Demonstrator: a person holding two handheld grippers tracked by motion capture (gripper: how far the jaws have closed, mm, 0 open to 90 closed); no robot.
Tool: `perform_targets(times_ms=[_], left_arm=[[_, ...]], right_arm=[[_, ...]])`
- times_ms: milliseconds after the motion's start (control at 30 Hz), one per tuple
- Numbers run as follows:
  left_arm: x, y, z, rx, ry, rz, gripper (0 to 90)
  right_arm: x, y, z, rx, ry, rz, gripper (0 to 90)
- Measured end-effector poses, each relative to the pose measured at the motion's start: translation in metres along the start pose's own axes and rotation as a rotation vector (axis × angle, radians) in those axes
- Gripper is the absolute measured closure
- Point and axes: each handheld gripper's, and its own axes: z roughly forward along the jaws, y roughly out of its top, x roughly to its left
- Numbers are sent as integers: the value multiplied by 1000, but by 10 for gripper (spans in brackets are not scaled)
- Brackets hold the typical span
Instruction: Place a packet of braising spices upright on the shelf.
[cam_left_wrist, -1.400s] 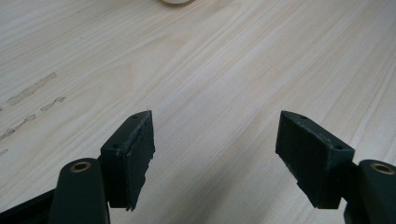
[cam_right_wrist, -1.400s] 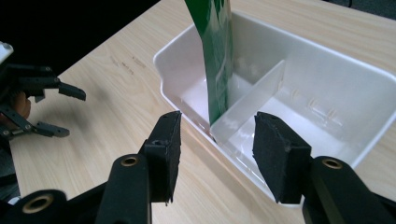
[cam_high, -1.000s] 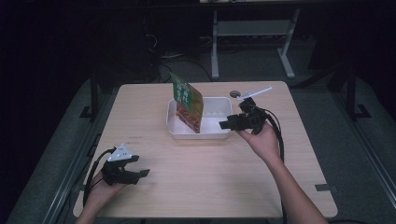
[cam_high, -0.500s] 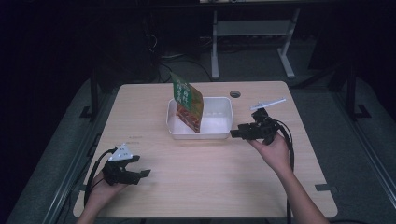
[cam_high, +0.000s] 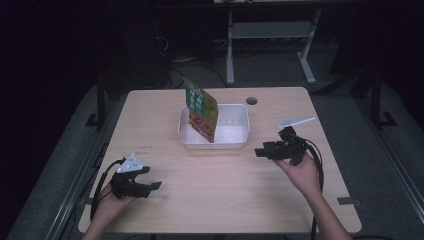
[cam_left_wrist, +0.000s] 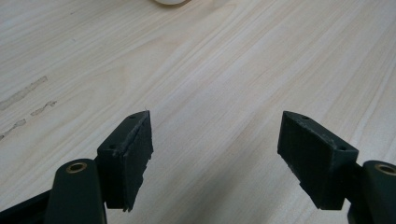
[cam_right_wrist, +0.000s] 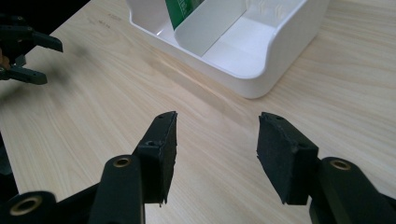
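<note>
We are resting over one pale wooden desk (cam_high: 215, 200) bearing one white plastic rectangular bin (cam_high: 235, 125) holding one green printed packet (cam_high: 201, 114) leaning upright, so we are judging it best keeping both empty, wide-spread tools, left gripper (cam_high: 145, 182) and right gripper (cam_high: 263, 151), low and apart.

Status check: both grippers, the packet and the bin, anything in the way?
Left gripper open, empty, low over the table. Right gripper open, empty, beside the white bin. Green packet standing tilted in the bin. Nothing between grippers and bin.
</note>
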Motion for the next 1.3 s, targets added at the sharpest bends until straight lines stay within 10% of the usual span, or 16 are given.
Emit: perform_targets(times_ms=[1300], left_arm=[[-3,1,1,2,3,8,254]], right_arm=[[-12,-89,-15,10,-12,68,448]])
